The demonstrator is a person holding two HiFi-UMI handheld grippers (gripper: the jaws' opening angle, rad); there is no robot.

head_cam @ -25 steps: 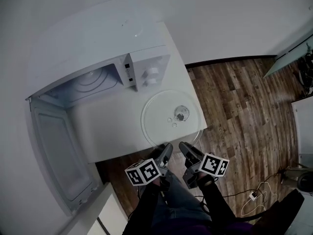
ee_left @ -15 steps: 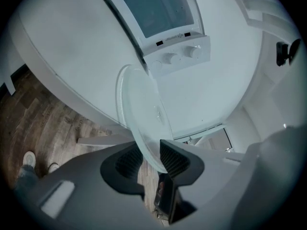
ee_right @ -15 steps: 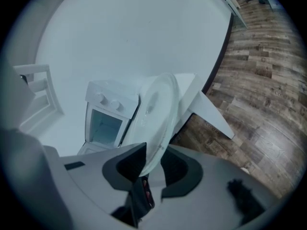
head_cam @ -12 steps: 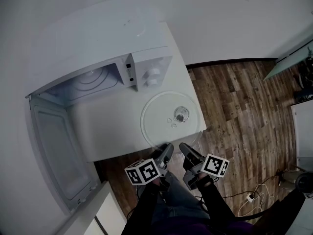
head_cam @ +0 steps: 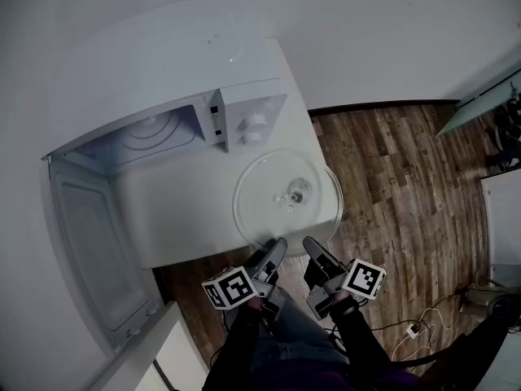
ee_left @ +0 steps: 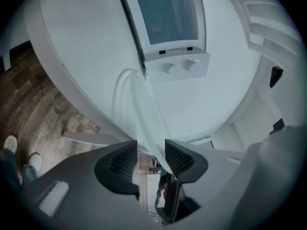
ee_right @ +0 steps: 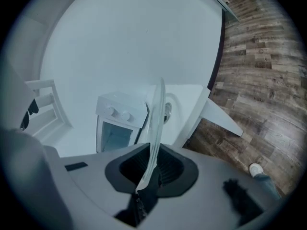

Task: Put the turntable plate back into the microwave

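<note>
1. Closing in with the right gripper (head_cam: 312, 251) on the near rim of the plate (head_cam: 285, 195). Wide apart a second ago, pads now pinching the glass edge between them.
2. Opening out again on the left gripper (head_cam: 275, 252). Narrowed briefly half a second back, now spread to full width. Rim running through the gap close to one pad, not clamped.
3. Lifted a touch since a second ago, by the look of the head view. Near edge of the plate raised and hanging past the corner of the table (head_cam: 187, 210), far edge seemingly resting on the top.
4. Meaning for the job: grip looks settled on the right side only, the left loose around the rim. Seems like the very start of the carry, with one-sided hold on a wide glass disc a likely risk for tipping.
5. Waiting to the left: the microwave (head_cam: 163, 72), with door (head_cam: 98, 251) swung fully open and nothing in the way of the cavity. Plate well apart from it.
6. On writing: a thin dark label strip (ee_left: 175, 49) above the two knobs (ee_left: 180, 67), too small to read. No brand name legible anywhere. Only black-and-white square patterns on the marker cubes (head_cam: 230, 288), no letters.
</note>
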